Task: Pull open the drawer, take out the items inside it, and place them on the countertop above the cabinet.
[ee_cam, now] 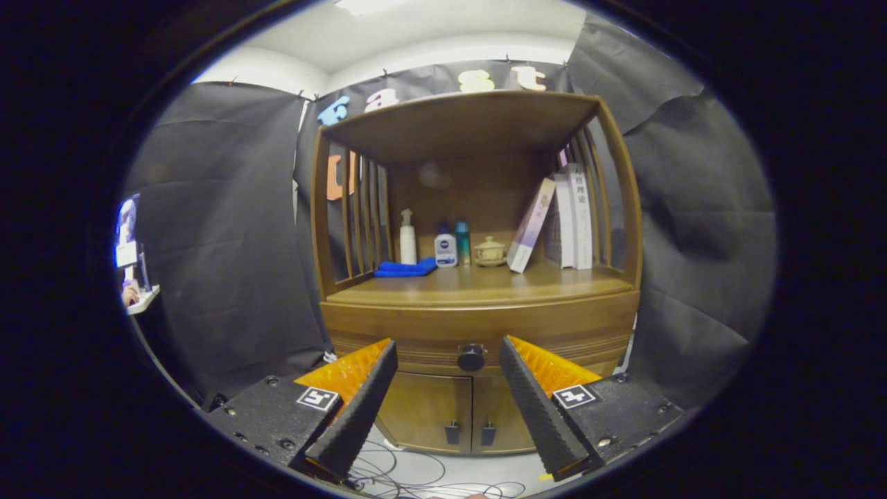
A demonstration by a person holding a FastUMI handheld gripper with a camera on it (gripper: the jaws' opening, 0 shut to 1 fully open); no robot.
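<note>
You are at the opening step: the drawer [478, 333] is shut, and nothing has come out of it. Your hand-held gripper [449, 350] has its fingers spread wide apart, holding nothing, aimed at the cabinet [478, 388]. The round dark knob [471, 357] sits between the 2 fingertips, but it looks to lie beyond them rather than within reach, though depth is hard to judge in this lens. The worktop [478, 284] above the drawer already carries a blue cloth [405, 268], some bottles [445, 249], a small lidded cup [490, 252] and books [572, 218], with bare wood along its front.

Your next move calls for going straight forward until the knob is between the fingers, then closing on it and pulling back level.
</note>
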